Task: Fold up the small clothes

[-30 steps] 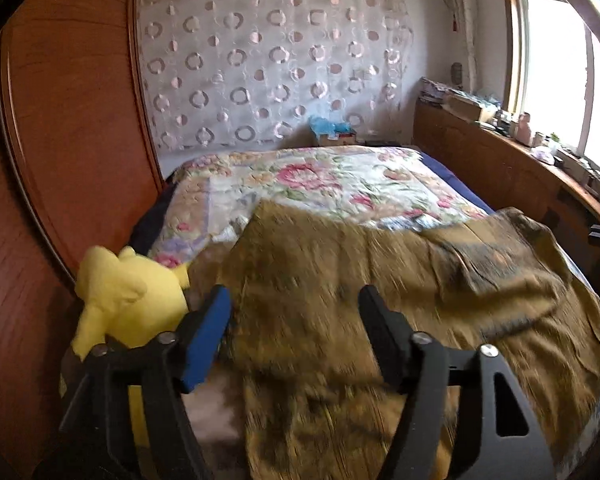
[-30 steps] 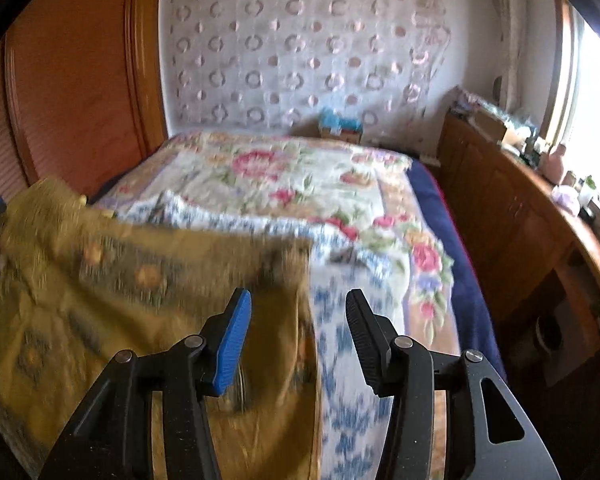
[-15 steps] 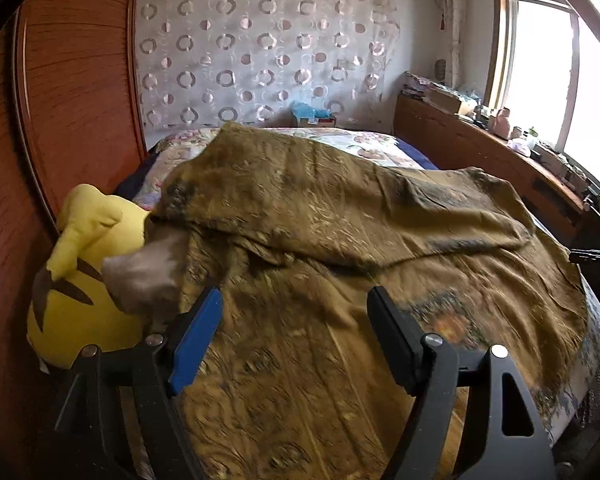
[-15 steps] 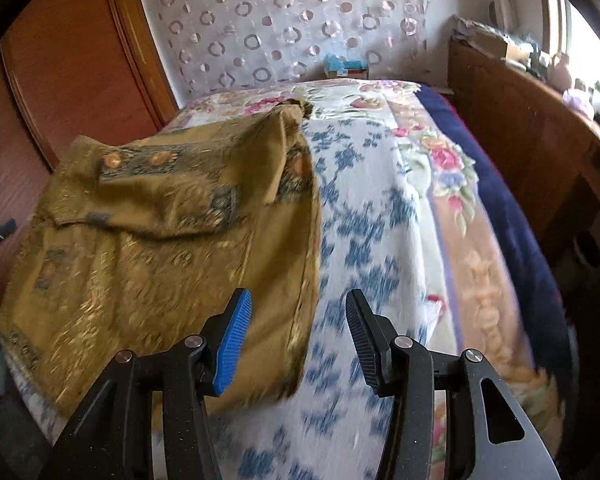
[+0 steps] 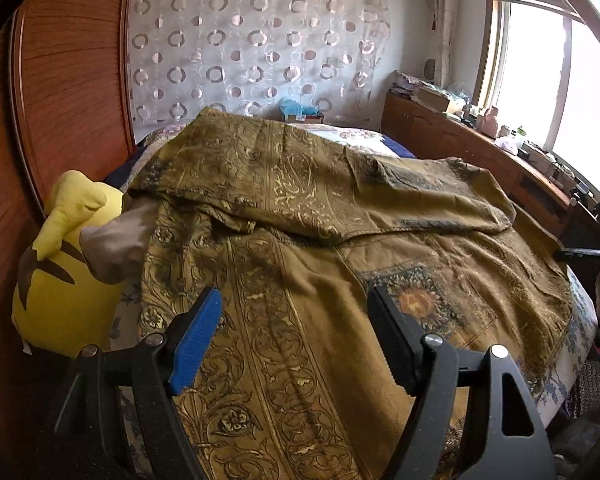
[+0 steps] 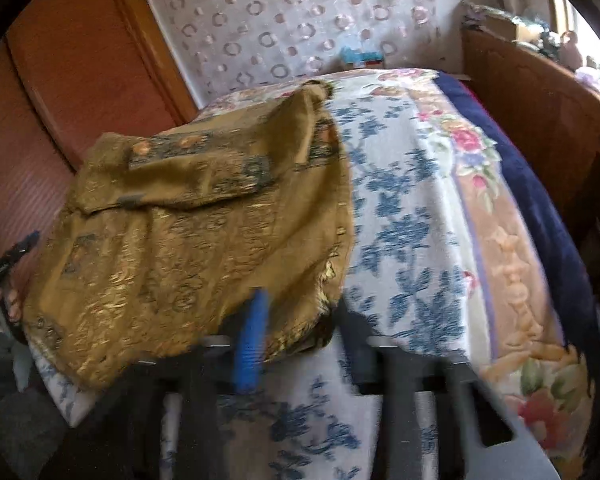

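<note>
The left gripper (image 5: 294,338) is hovering just above the near part of the golden cloth (image 5: 340,248), its tongs standing apart and holding nothing. The right gripper (image 6: 300,344) is closing at the cloth's near corner; the blur is hiding whether the fabric is pinched. The cloth is lying on the bed (image 6: 412,208), far edge already folded toward the near side. More folds are probably remaining.
</note>
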The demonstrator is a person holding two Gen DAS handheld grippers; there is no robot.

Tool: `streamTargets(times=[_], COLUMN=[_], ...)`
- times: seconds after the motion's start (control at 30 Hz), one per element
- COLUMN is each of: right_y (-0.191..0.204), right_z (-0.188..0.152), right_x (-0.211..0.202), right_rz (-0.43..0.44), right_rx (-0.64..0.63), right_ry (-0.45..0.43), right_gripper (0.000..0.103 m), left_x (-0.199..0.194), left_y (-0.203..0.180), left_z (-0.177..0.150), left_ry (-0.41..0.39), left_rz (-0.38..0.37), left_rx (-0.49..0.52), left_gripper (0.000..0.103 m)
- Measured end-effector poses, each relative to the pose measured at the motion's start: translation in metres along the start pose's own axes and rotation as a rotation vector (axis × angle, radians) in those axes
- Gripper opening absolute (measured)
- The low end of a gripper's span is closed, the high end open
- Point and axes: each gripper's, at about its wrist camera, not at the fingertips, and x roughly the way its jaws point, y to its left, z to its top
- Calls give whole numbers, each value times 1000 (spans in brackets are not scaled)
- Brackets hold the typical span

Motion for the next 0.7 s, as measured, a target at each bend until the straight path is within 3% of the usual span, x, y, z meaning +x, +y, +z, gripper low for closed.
streamTargets(times=[0.2,0.33,0.4,0.47,0.67,0.7], right_y=[2,14,23,23,21,29], right_z=[9,10,7,6,6,13], right_x=[-58,-98,-107,-110,-82,-61], right_rz=[-6,-93,-137,-150,-125,-113], right_rx=[45,20,-12,-22,-35,-40], right_ry=[-93,-124,-127,-142,-144,-142], right_gripper=[6,7,31,46,46,46], left_x=[3,-1,-4,-6,-6,-5], left_y=[1,1,2,3,10,11], left_z=[-3,-1,1,3,8,9], left_ry=[6,-6,-16,-24,-31,-32], left_rz=[6,9,11,17,35,39], left_rx=[-4,-7,-11,-12,-28,-30], left_gripper=[76,76,76,76,76,76])
